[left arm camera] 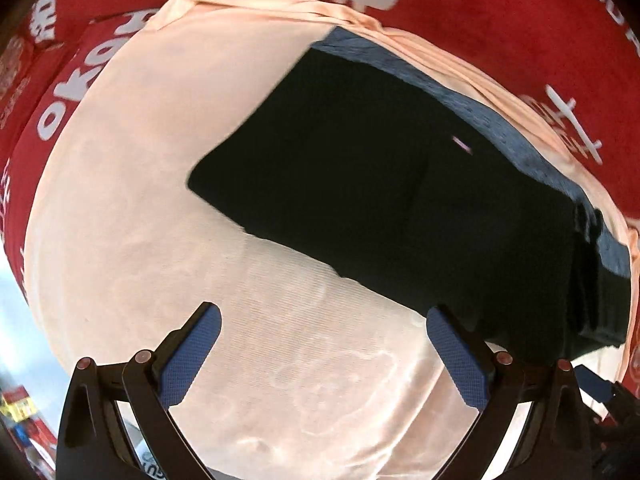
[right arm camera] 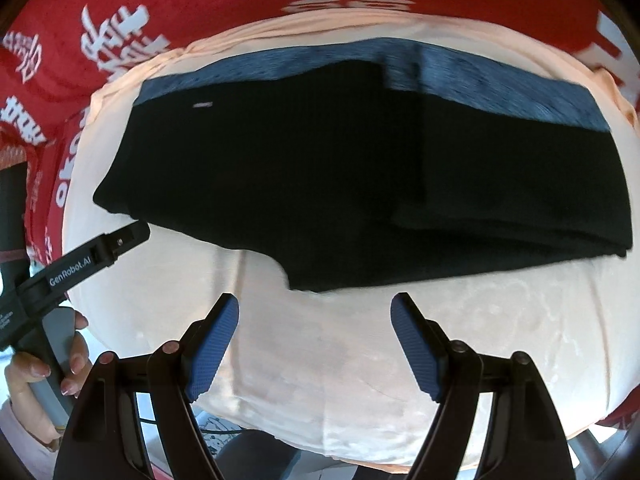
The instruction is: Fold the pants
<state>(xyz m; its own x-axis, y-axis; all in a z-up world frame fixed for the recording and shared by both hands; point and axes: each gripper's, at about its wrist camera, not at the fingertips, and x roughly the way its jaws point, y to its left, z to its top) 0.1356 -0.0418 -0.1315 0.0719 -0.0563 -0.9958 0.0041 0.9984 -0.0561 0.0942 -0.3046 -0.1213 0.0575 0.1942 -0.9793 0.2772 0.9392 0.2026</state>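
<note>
Black pants (left arm camera: pixel 400 184) with a grey-blue waistband lie folded flat on a peach cloth (left arm camera: pixel 160 200). They also show in the right wrist view (right arm camera: pixel 340 168), with a folded layer on the right side. My left gripper (left arm camera: pixel 324 344) is open and empty, above the peach cloth just short of the pants' near edge. My right gripper (right arm camera: pixel 316 332) is open and empty, close above the cloth in front of the pants' near edge. The left gripper's body (right arm camera: pixel 80 260) shows at the left of the right wrist view, held by a hand.
A red cloth with white lettering (right arm camera: pixel 120 40) surrounds the peach cloth on the far and left sides. The peach cloth's near edge (right arm camera: pixel 280 436) drops off below the right gripper. Coloured boxes (left arm camera: pixel 20 412) sit low at the left.
</note>
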